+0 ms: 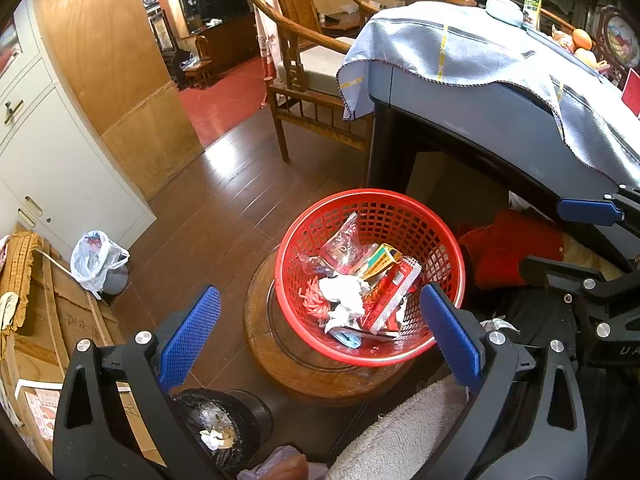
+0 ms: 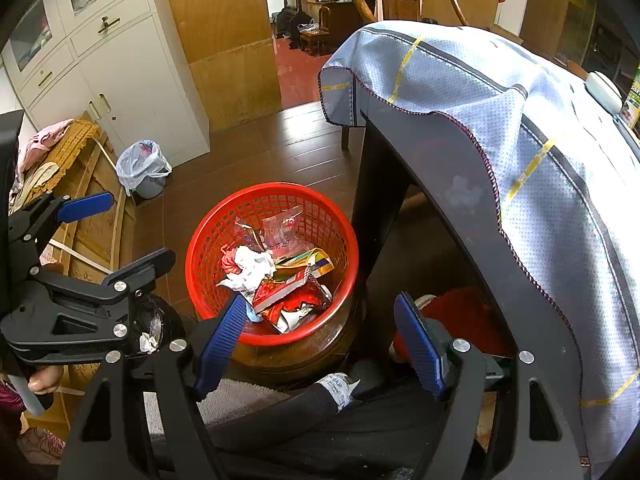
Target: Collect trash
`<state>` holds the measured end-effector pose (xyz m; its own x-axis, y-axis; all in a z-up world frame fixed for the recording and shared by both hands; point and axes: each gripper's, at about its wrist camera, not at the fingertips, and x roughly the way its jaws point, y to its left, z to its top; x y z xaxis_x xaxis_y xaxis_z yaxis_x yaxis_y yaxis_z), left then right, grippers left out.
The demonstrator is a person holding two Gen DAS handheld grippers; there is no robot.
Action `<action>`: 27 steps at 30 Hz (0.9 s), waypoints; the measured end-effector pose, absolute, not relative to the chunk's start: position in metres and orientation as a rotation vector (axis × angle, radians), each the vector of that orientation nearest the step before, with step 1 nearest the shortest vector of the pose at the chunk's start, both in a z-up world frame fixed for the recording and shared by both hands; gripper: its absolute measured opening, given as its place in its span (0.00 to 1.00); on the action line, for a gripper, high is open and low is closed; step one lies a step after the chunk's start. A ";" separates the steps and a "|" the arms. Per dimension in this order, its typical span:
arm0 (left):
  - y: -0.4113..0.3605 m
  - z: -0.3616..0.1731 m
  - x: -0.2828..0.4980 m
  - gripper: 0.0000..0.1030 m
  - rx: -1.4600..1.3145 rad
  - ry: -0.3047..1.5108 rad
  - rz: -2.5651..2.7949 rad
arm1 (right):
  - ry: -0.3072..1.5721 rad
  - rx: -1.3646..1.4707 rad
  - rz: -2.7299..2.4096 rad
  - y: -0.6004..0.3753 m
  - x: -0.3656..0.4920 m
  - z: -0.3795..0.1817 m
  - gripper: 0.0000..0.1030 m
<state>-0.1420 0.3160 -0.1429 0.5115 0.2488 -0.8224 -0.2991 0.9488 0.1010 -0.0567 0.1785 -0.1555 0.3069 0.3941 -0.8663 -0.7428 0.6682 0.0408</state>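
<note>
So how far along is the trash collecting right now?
Done: wrappers and crumpled tissues lie in the red basket. In hand: nothing; the left hand-held gripper and right hand-held gripper are open and empty. Left: the basket's contents aren't in the black-lined bin.

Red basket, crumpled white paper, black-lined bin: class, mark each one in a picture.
Red basket [image 1: 316, 216]: left wrist view, on its far-left mesh wall.
Crumpled white paper [image 2: 250, 266]: right wrist view, on the wad's middle.
Black-lined bin [image 1: 256, 408]: left wrist view, on its right side wall.
</note>
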 end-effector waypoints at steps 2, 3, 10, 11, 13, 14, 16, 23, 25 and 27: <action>0.316 -0.143 -0.142 0.93 -0.057 0.981 0.329 | 1.002 -0.405 0.779 0.179 -0.057 -0.157 0.73; 0.316 -0.143 -0.142 0.93 -0.057 0.980 0.330 | 1.002 -0.405 0.779 0.179 -0.057 -0.157 0.73; 0.314 -0.145 -0.141 0.93 -0.060 0.984 0.326 | 1.002 -0.406 0.779 0.179 -0.058 -0.156 0.73; 0.314 -0.145 -0.141 0.93 -0.060 0.984 0.325 | 1.003 -0.405 0.779 0.178 -0.058 -0.156 0.73; 0.314 -0.145 -0.141 0.93 -0.060 0.983 0.325 | 1.003 -0.405 0.779 0.178 -0.058 -0.156 0.73; 0.314 -0.145 -0.141 0.93 -0.061 0.983 0.325 | 1.003 -0.405 0.779 0.179 -0.057 -0.156 0.73; 0.314 -0.145 -0.141 0.93 -0.062 0.984 0.324 | 1.003 -0.406 0.779 0.179 -0.058 -0.156 0.73; 0.314 -0.145 -0.141 0.93 -0.065 0.986 0.320 | 1.005 -0.406 0.779 0.177 -0.061 -0.159 0.73; 0.314 -0.145 -0.140 0.93 -0.060 0.985 0.320 | 1.007 -0.407 0.780 0.176 -0.062 -0.161 0.73; 0.314 -0.145 -0.140 0.93 -0.050 0.980 0.326 | 1.007 -0.407 0.780 0.175 -0.064 -0.161 0.73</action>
